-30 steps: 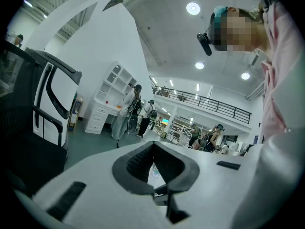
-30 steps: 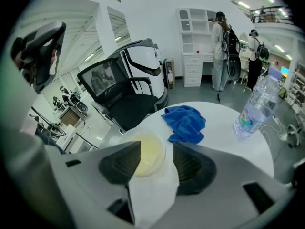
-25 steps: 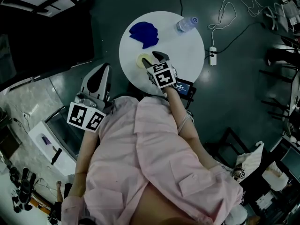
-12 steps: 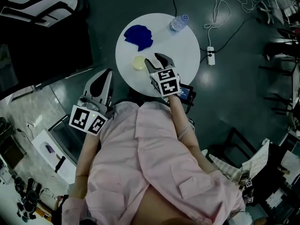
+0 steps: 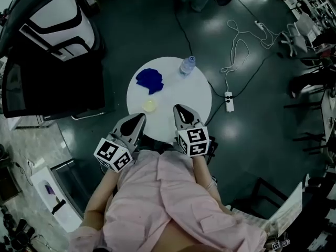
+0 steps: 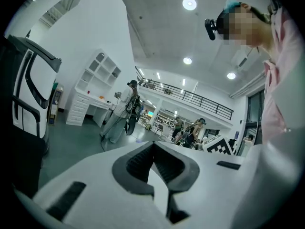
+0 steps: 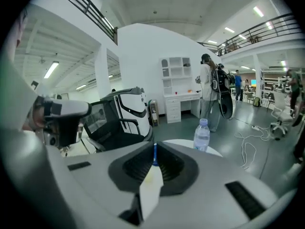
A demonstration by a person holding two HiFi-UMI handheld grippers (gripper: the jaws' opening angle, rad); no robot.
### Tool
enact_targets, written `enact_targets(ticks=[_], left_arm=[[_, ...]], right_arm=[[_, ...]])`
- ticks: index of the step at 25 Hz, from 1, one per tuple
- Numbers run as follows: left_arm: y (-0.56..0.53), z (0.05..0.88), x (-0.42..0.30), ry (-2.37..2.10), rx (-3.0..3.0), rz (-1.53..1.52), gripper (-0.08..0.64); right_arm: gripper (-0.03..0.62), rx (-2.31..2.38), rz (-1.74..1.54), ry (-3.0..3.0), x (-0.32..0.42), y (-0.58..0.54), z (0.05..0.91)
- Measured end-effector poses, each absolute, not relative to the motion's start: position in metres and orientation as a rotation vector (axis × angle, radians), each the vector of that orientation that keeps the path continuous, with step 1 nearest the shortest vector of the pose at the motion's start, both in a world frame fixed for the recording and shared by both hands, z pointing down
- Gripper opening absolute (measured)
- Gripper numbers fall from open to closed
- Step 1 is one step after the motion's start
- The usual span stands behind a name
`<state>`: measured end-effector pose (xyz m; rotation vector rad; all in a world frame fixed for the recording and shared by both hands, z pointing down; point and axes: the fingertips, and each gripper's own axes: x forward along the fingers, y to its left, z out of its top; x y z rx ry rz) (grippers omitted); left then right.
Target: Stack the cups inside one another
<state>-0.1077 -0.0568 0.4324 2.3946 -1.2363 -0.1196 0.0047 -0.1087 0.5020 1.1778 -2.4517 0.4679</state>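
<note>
Floor (image 5: 157,25): dark, glossy; open on the far and right sides of the table; crowded on the left by a large black-and-white unit (image 5: 52,14) and a dark panel (image 5: 47,83).
Person in a pink shirt (image 5: 173,203): stands at the table's near rim.
Table (image 5: 181,91): round, white; centre and right half bare; items kept to the left half and the far rim.
Left gripper (image 5: 140,117): tips over the near-left rim; fingers together, nothing between them.
Right gripper (image 5: 178,108): tips over the near rim, well apart from the left gripper; fingers just closed to a thin slit, nothing held.
Blue item (image 5: 149,80): irregular outline, near the far-left rim; cup or cloth cannot be told.
Water bottle (image 5: 187,65): at the far rim, right of the blue item.
Pale yellow cup (image 5: 149,105): alone, mouth up, near the near-left rim; just beyond the left gripper's tips, apart from both grippers.
Power strip (image 5: 229,101): on the floor just right of the table; its cable (image 5: 236,51) loops away.
</note>
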Motion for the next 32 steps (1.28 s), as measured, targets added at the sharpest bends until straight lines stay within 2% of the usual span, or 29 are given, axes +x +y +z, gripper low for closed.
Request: enact_targets(ticks=[17, 32], left_arm=[[-0.002, 0.411, -0.015, -1.350, 2.461, -0.183, 0.009], [0.014, 0.410, 0.014, -1.343, 2.535, -0.118, 0.009]], right_arm=[[0.037, 1.286, 0.359, -2.636, 0.113, -0.040, 0.437], [0.037, 1.199, 0.362, -2.644, 0.111, -0.021, 0.445]])
